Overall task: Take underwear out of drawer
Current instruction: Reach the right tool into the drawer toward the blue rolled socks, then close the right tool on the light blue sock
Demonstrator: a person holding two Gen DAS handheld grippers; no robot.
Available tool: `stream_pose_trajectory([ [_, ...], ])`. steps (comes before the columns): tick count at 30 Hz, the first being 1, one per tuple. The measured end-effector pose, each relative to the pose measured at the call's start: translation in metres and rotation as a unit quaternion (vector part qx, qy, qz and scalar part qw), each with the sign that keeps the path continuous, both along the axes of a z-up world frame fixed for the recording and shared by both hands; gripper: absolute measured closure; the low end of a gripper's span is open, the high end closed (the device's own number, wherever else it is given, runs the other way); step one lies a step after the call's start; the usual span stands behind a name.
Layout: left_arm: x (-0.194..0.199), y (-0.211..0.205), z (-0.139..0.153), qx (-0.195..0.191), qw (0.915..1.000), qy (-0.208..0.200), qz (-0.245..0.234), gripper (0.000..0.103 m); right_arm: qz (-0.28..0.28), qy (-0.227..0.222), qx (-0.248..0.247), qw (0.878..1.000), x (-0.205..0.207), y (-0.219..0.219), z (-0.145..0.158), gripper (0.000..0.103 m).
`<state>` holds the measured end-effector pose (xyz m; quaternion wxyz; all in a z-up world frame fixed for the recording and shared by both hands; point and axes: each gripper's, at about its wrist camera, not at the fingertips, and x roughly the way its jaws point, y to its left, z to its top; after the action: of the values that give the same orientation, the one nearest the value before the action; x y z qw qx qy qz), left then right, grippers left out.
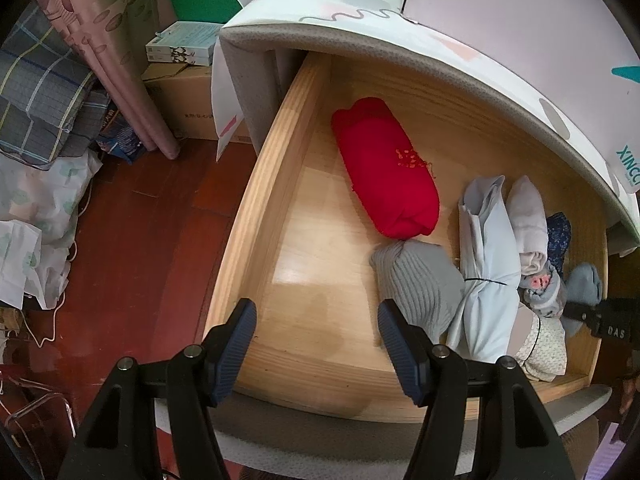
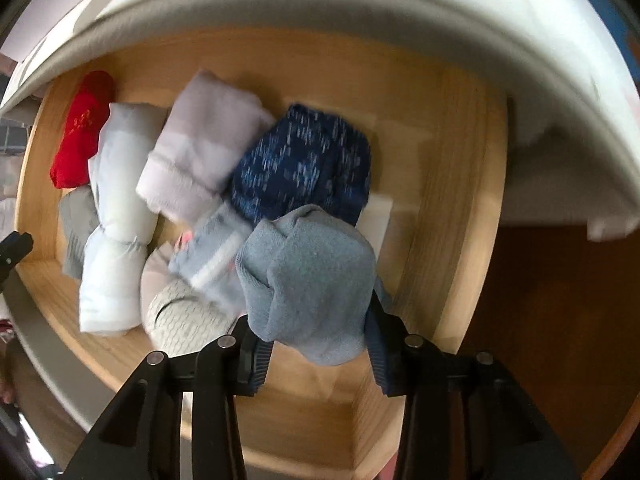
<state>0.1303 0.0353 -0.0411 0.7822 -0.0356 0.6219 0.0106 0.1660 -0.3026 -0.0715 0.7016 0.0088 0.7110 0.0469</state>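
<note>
At nine o'clock in the left wrist view, folded checked bedding (image 1: 38, 92) lies on the dark red wooden floor (image 1: 152, 232). Toward eleven o'clock, flat white-and-teal boxes (image 1: 182, 44) sit on a brown cardboard carton (image 1: 180, 100) whose small print is too faint to read. The open pale wooden drawer (image 1: 256, 216) fills the middle. In it a rolled red cloth bundle (image 1: 386, 172) with a small gold embroidered mark lies toward twelve o'clock, a grey ribbed knit roll (image 1: 416, 284) just below it and a pale blue tied roll (image 1: 486, 264) to the right. At three o'clock the patterned cover (image 1: 460, 60) over the drawer carries teal letters reading "XINC", cut off by the edge.

The left gripper (image 1: 318, 340) hangs over the bare drawer floor at six o'clock, its jaws apart with nothing between them.

In the blurred right wrist view, the right gripper (image 2: 316, 344) is clamped on a light blue terry-knit rolled underwear piece (image 2: 308, 280) at six o'clock, lifted above the drawer's front right corner, in front of a dark blue speckled roll (image 2: 304, 164). "DAS" shows on that gripper's body in the left view.
</note>
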Motion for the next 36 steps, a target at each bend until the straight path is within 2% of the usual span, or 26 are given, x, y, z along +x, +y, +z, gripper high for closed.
stream_pose_trajectory([
  [5,0.0,0.0,0.001,-0.009,1.0,0.0,-0.001,0.038,-0.029,0.058,0.025,0.998,-0.018,-0.004,-0.005,0.066],
  [7,0.0,-0.001,0.001,-0.008,1.0,0.0,-0.003,0.038,-0.033,0.063,0.013,0.997,-0.022,-0.001,-0.011,0.065],
  [12,-0.002,-0.005,0.001,-0.002,0.9999,-0.005,-0.011,0.038,-0.018,0.042,-0.022,0.999,-0.026,0.018,-0.02,0.061],
  [14,-0.002,-0.006,0.001,-0.001,0.9999,-0.003,-0.015,0.038,-0.011,0.036,-0.036,0.999,-0.022,0.029,-0.017,0.061],
  [15,-0.002,-0.007,0.001,-0.001,0.9999,-0.003,-0.017,0.038,-0.01,0.031,-0.042,0.999,-0.018,0.047,-0.012,0.061],
  [23,-0.002,-0.012,0.0,0.001,0.9996,0.002,-0.028,0.038,0.009,-0.006,-0.094,0.996,-0.032,0.084,-0.019,0.062],
  [26,-0.003,-0.014,0.0,0.0,0.9995,0.003,-0.033,0.038,0.001,-0.012,-0.087,0.996,-0.048,0.103,-0.023,0.067],
  [36,-0.003,-0.024,-0.005,-0.01,0.998,0.014,-0.062,0.038,-0.04,-0.005,-0.021,0.999,-0.096,0.092,-0.008,0.069],
])
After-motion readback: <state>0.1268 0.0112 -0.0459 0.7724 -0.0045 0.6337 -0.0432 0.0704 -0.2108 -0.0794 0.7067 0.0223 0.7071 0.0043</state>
